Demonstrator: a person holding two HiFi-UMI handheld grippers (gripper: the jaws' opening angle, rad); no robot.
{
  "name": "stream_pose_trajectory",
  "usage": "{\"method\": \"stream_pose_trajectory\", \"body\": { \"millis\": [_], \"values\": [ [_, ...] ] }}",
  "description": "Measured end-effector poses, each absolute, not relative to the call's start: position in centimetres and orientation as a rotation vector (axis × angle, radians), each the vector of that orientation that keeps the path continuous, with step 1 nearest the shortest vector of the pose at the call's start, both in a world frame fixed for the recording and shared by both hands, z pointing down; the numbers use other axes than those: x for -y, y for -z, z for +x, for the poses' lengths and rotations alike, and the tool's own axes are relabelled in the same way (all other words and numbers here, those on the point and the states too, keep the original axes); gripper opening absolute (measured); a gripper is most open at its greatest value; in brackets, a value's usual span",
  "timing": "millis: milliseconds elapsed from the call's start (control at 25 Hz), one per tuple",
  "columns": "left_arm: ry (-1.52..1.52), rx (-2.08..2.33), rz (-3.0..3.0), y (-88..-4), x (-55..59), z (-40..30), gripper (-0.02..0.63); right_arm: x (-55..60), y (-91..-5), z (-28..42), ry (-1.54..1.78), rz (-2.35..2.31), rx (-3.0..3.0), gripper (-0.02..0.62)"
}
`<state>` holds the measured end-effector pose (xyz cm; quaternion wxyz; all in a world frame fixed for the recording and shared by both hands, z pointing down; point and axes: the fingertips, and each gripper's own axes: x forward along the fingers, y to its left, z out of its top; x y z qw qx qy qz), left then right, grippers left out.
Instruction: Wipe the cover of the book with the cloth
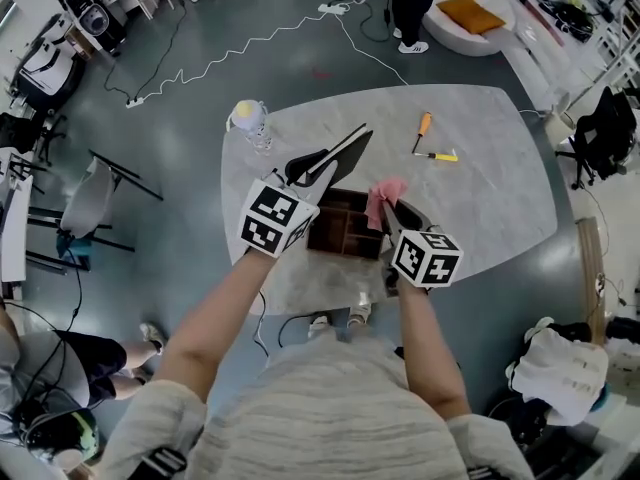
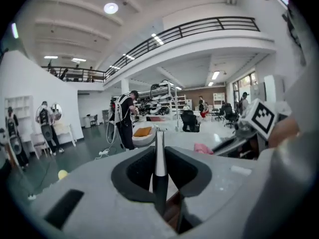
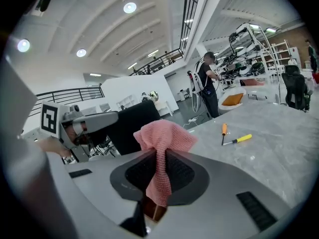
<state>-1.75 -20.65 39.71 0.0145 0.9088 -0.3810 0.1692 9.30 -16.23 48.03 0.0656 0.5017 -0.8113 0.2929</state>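
My left gripper point(image 1: 306, 168) is shut on a thin black book point(image 1: 338, 152) with white page edges and holds it tilted in the air over the table. In the left gripper view the book point(image 2: 159, 156) stands edge-on between the jaws of the left gripper point(image 2: 159, 179). To its right, my right gripper point(image 1: 386, 211) is shut on a pink knitted cloth point(image 1: 385, 195). The cloth point(image 3: 162, 142) bunches above the jaws of the right gripper point(image 3: 159, 179) and hangs down between them. It hangs close beside the book's black cover point(image 3: 133, 126); I cannot tell whether they touch.
A brown wooden compartment box point(image 1: 340, 231) sits on the grey marble table point(image 1: 490, 183) under both grippers. A water bottle point(image 1: 256, 124) stands at the far left edge. An orange screwdriver point(image 1: 424, 126) and a yellow one point(image 1: 441, 155) lie further back. A person point(image 2: 125, 119) stands beyond the table.
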Motion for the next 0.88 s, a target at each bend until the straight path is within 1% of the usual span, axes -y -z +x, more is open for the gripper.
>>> {"method": "stream_pose_trajectory", "body": {
  "millis": [120,280,440,560,680,880],
  "values": [
    [-0.62,1.123,2.925,-40.8,19.2,-0.8,0.074,16.1,-47.0,10.1,-0.874,1.534,2.46,0.049],
    [-0.665,1.045,2.985,-41.4,17.0,0.2,0.074,16.3,-44.2,11.3,-0.849,1.519,2.51,0.049],
    [-0.664,0.959,3.04,-42.1,14.6,1.2,0.074,16.4,-40.6,11.6,-0.725,1.386,2.562,0.049],
    [-0.662,0.89,3.086,-43.3,12.5,1.6,0.074,16.0,-37.9,11.2,-0.597,1.215,2.589,0.049],
    [-0.659,0.816,3.159,-44.0,10.5,1.7,0.074,15.5,-36.3,9.9,-0.39,0.992,2.551,0.049],
    [-0.664,0.731,3.239,-45.5,7.7,1.4,0.074,15.6,-36.8,6.3,-0.124,0.604,2.469,0.049]
  ]
}}
